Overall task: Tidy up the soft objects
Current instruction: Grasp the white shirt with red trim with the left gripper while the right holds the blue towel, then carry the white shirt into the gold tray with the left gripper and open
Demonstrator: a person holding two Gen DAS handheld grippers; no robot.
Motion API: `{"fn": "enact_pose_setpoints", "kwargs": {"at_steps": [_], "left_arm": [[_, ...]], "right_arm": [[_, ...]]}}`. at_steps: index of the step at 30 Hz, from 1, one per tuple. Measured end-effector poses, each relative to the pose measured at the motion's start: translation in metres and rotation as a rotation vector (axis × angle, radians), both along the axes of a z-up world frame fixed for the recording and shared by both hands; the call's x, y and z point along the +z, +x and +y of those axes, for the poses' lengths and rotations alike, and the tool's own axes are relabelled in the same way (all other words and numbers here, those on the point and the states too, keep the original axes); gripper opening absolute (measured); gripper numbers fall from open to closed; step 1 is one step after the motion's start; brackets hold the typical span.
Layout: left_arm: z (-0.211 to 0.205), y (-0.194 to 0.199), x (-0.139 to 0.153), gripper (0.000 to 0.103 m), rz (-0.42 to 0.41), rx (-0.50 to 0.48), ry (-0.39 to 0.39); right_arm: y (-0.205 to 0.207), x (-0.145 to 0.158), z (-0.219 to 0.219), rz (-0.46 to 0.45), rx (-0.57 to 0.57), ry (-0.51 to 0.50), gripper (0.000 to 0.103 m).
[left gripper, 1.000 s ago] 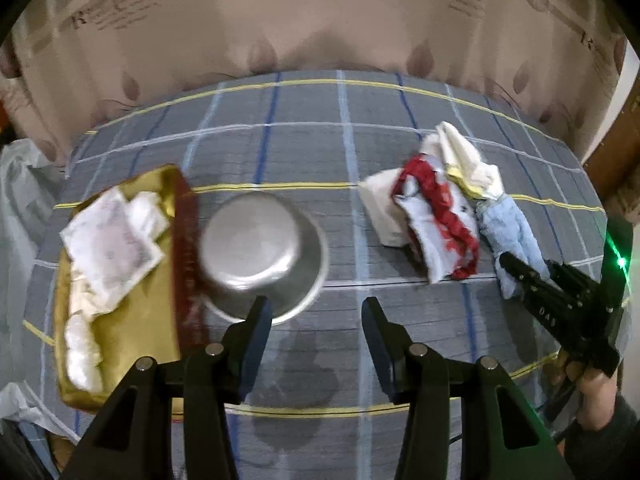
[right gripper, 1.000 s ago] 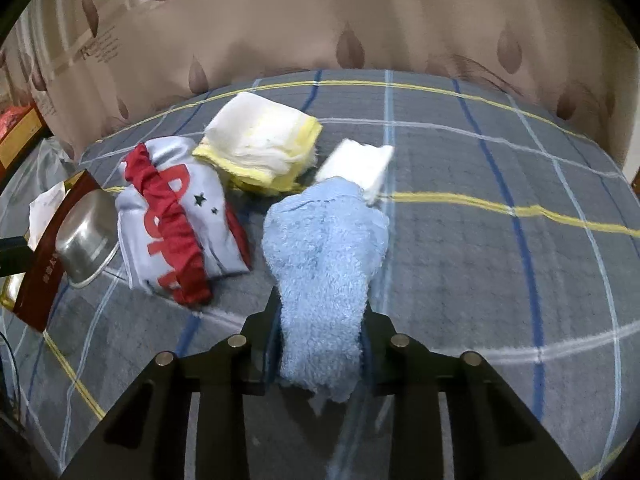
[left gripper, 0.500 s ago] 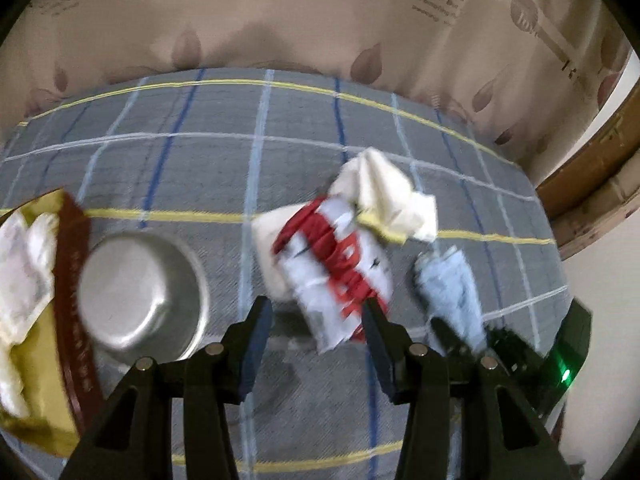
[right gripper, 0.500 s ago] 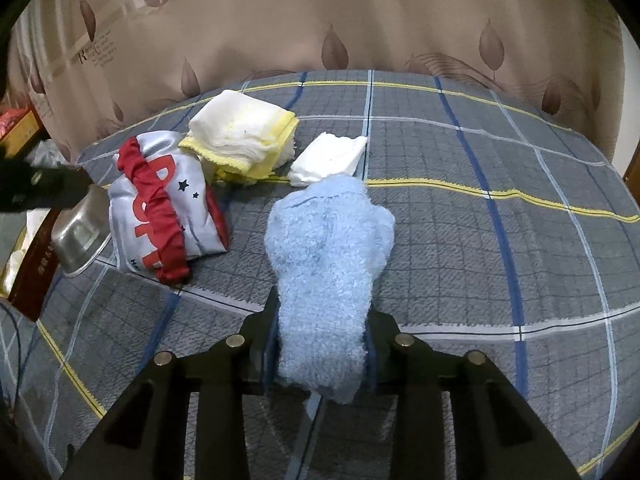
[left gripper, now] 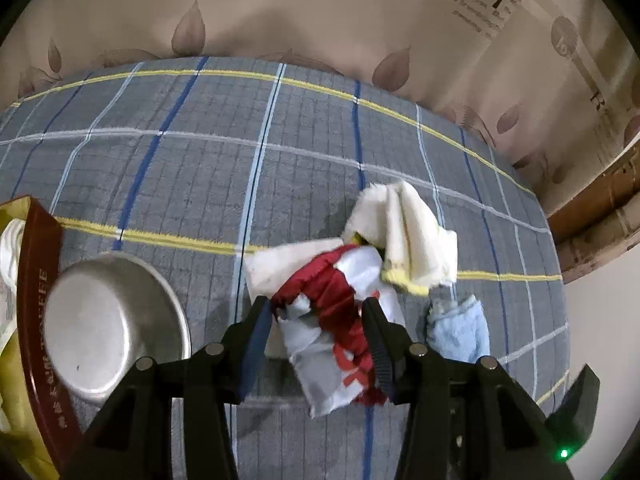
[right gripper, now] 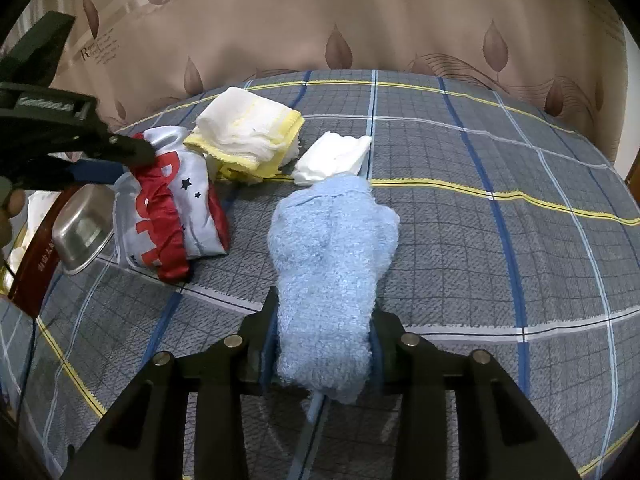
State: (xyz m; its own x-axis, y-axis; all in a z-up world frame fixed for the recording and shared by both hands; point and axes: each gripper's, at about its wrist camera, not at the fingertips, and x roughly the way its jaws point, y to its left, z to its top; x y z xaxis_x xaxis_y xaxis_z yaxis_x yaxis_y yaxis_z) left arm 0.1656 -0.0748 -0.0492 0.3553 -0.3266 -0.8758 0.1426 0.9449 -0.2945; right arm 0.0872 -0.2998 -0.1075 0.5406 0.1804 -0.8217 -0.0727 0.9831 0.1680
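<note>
Blue fluffy sock (right gripper: 332, 260) sits between our opening right tongs (right gripper: 322, 344); only left view shows left tongs (left gripper: 316, 344) apart around the red-and-grey cloth (left gripper: 336, 320).

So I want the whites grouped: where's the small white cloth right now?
In the right wrist view the white cloth lies on the plaid cover just beyond the blue towel, right of the yellow-edged cloth.

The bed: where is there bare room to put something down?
The plaid sheet is bare right of the blue sock, out to the curtain. In the left view it is bare beyond the bowl. It is crowded around the red-grey cloth, yellow towel and white cloth.
</note>
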Motion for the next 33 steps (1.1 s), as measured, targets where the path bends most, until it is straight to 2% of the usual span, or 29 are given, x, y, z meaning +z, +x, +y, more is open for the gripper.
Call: {"fn": "enact_pose_setpoints", "kwargs": {"at_steps": [7, 8, 9, 11, 13, 21, 33], "left_arm": [[-0.010, 0.006, -0.008, 0.047, -0.002, -0.006, 0.021], [-0.011, 0.004, -0.007, 0.044, -0.006, -0.007, 0.037], [-0.013, 0.003, -0.007, 0.028, -0.012, -0.021, 0.051], [-0.015, 0.001, -0.007, 0.024, -0.008, -0.044, 0.071], [-0.014, -0.001, -0.006, 0.019, 0.002, -0.047, 0.042], [-0.009, -0.025, 0.018, 0.017, -0.014, -0.086, 0.034], [0.010, -0.071, 0.049, 0.017, -0.023, -0.159, 0.083]], "right_arm": [[0.000, 0.000, 0.003, 0.001, 0.007, -0.015, 0.038], [0.001, 0.000, 0.003, 0.001, 0.007, -0.014, 0.038], [0.001, 0.000, 0.003, 0.001, 0.007, -0.013, 0.038], [0.001, 0.000, 0.003, 0.001, 0.008, -0.014, 0.039], [0.001, 0.000, 0.003, 0.001, 0.008, -0.016, 0.039], [0.002, 0.000, 0.003, 0.001, 0.008, -0.015, 0.039], [0.004, -0.001, 0.004, 0.001, 0.011, -0.025, 0.039]]}}
